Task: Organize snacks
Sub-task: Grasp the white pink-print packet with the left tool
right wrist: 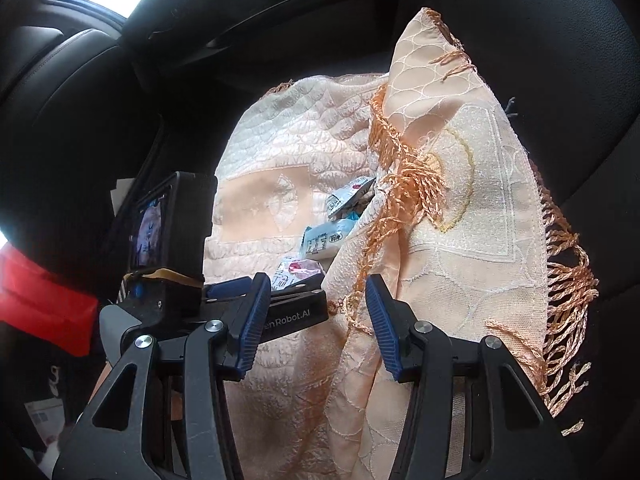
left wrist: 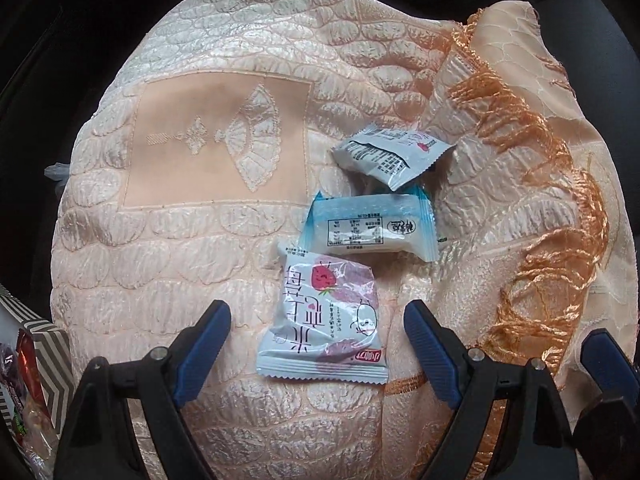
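Observation:
Three small snack packets lie in a row on a peach quilted cloth [left wrist: 180,240]. The nearest, a pale blue strawberry packet [left wrist: 320,320], sits between the jaws of my left gripper [left wrist: 317,314], which is open, its blue pads clear of the wrapper on both sides. Behind it lie a white and blue packet [left wrist: 368,224] and a tilted third packet [left wrist: 392,156]. My right gripper [right wrist: 318,292] is open beside the raised cloth flap [right wrist: 480,220], gripping nothing. The right wrist view shows the same packets [right wrist: 324,240] beyond the flap's fringe.
A striped box [left wrist: 44,360] with wrapped snacks stands at the lower left. The fringed flap [left wrist: 540,200] stands up on the right against a black car seat [right wrist: 560,40]. One right finger [left wrist: 608,360] shows at the lower right edge. A red sleeve [right wrist: 40,296] is at left.

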`<state>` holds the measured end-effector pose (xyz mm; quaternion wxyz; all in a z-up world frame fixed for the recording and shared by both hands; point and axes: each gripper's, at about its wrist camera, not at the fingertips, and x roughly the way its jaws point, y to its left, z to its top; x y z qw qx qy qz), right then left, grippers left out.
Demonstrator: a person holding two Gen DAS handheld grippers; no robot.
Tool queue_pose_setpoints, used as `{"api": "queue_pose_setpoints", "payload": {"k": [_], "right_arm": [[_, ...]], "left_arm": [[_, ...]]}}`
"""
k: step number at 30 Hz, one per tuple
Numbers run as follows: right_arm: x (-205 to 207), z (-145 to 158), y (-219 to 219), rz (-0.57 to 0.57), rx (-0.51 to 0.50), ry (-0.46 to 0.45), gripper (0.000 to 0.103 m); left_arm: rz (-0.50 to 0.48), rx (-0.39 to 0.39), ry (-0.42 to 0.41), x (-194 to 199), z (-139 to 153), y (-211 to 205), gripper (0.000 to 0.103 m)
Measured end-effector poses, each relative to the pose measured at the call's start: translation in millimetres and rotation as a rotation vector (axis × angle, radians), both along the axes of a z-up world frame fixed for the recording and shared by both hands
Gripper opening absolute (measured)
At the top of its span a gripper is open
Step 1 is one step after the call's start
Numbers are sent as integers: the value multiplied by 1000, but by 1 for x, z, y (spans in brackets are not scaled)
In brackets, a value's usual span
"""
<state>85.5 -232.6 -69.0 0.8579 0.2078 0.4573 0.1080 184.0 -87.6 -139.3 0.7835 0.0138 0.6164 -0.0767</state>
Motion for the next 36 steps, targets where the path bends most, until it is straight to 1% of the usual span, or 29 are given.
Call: {"api": "queue_pose_setpoints", "payload": {"k": [4,7,12,17,18,20,21,22,24,28,31,36], "right_arm": [[-1,3,2,-6,-17,-19,49],[-1,2,-1,-15,-10,-14,49],[0,1,-1,-15,-9,-8,49],[0,1,0,-13,-10,-7,49],[0,1,0,-12,-9,-6,49],[0,1,0,-12,-8,-6,49],[0,1,0,-12,-7,-7,49],[0,1,0,-12,-6,-8,49],[0,0,0,-9,-6,-8,49],[0,1,2,-1,-16,-13,49],[0,1,3,1,-22,-16,49],[2,-1,6,14,-41,-13,49]], "left_arm": [[-3,24,3,4,-4,1,90],[2,33,13,7,-8,3,90],[-9,53,4,8,-12,2,90],[-7,56,-13,3,-12,0,90],[-10,62,-18,1,-11,-2,89],[-16,88,-38,-2,-10,-5,79],[-22,108,-50,-4,-10,-7,68],[-27,122,-62,-7,-9,-6,65],[-26,113,-70,-9,-9,-6,64],[11,94,-101,-13,-1,0,57],[33,82,-122,-16,8,10,57],[48,93,-150,-28,15,15,57]]}}
